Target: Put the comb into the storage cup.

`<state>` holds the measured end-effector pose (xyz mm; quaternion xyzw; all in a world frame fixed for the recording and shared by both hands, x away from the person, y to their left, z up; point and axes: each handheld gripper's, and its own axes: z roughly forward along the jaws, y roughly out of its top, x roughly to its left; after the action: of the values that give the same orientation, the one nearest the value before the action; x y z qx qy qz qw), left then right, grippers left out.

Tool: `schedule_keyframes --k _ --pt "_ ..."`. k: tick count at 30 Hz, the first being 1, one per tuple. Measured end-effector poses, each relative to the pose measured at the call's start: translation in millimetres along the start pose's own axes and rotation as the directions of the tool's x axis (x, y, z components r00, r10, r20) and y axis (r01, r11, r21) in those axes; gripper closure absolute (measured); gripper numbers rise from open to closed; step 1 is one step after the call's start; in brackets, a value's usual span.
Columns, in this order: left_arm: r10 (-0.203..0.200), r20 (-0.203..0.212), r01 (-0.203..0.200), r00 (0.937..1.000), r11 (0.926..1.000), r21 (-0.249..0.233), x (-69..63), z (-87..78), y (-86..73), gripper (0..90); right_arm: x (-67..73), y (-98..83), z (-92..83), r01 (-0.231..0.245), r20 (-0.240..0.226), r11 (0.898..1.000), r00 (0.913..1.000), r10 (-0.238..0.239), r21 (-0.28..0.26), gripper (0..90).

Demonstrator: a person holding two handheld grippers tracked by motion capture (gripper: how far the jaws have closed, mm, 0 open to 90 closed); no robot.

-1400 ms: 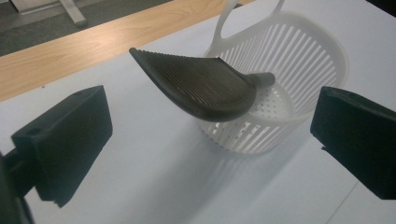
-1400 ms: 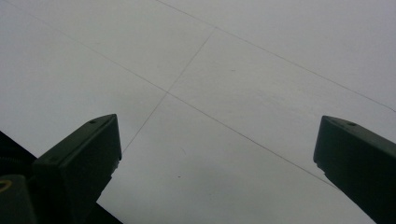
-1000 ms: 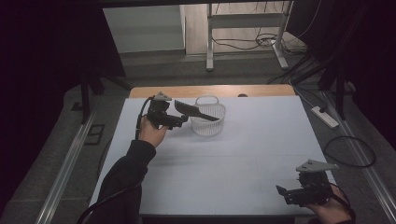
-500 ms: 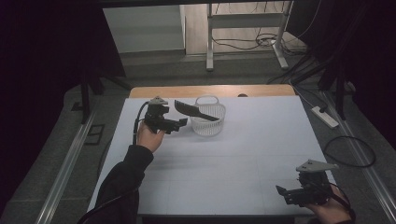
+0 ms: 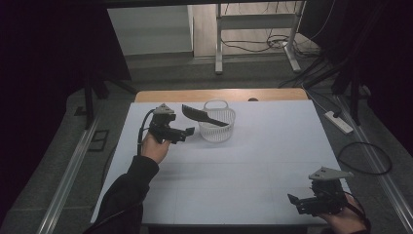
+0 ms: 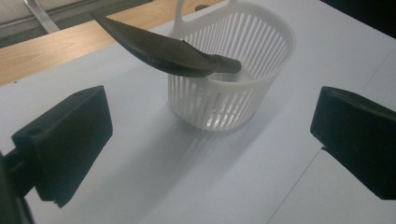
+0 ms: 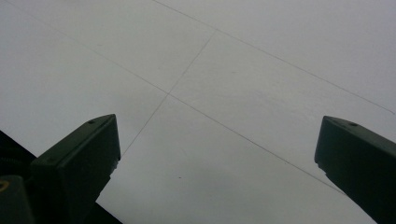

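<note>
A white slatted basket (image 5: 217,127) with a loop handle stands at the back middle of the white table. A black serrated utensil (image 5: 197,114) leans in it, its handle end inside and its blade out over the left rim. In the left gripper view the utensil (image 6: 163,53) crosses above the basket (image 6: 233,93). My left gripper (image 5: 186,132) hovers just left of the basket, open, with nothing between its jaws and a gap to the utensil. My right gripper (image 5: 295,204) is at the near right corner, open over bare table (image 7: 210,93).
The white table cover (image 5: 253,165) has faint fold lines and ends at a wooden strip (image 5: 195,95) along the far edge. Beyond the table are metal frame legs (image 5: 219,48) and floor cables; a power strip (image 5: 338,122) lies to the right.
My left gripper has drawn back slightly toward the near side, away from the utensil. The utensil stays leaning in the basket. The right gripper has not moved.
</note>
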<state>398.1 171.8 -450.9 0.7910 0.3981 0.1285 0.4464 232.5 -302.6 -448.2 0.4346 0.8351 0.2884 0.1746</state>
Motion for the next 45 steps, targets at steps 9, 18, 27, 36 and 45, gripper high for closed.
schedule_keyframes --k 9,18,27,36,45 --pt "0.015 -0.011 -0.015 0.9998 0.9998 0.015 -5.1 -4.2 -6.0 0.0 1.5 -0.3 -1.2 0.013 0.010 1.000 0.9999 -0.013 -0.011 0.2" --pt "0.013 -0.006 -0.013 0.9999 0.9997 0.018 -10.2 -13.2 -10.0 0.0 1.2 -0.2 -1.7 0.005 0.005 1.000 1.0000 -0.005 -0.018 0.0" --pt "0.032 -0.015 -0.032 0.9994 0.9991 0.027 -16.4 -19.8 -13.7 0.0 -0.1 -0.6 -2.7 0.000 0.002 1.000 1.0000 0.000 -0.030 0.0" --pt "0.017 -0.013 -0.016 0.9998 0.9998 0.015 -20.4 -28.9 -18.4 0.0 -0.7 -0.5 -2.5 -0.002 -0.004 0.999 1.0000 0.002 -0.032 0.0" --pt "0.021 -0.014 -0.021 0.9997 0.9998 0.008 -27.2 -40.3 -24.3 0.0 -0.9 -0.4 -2.5 -0.003 -0.006 1.000 1.0000 0.002 -0.031 0.0"
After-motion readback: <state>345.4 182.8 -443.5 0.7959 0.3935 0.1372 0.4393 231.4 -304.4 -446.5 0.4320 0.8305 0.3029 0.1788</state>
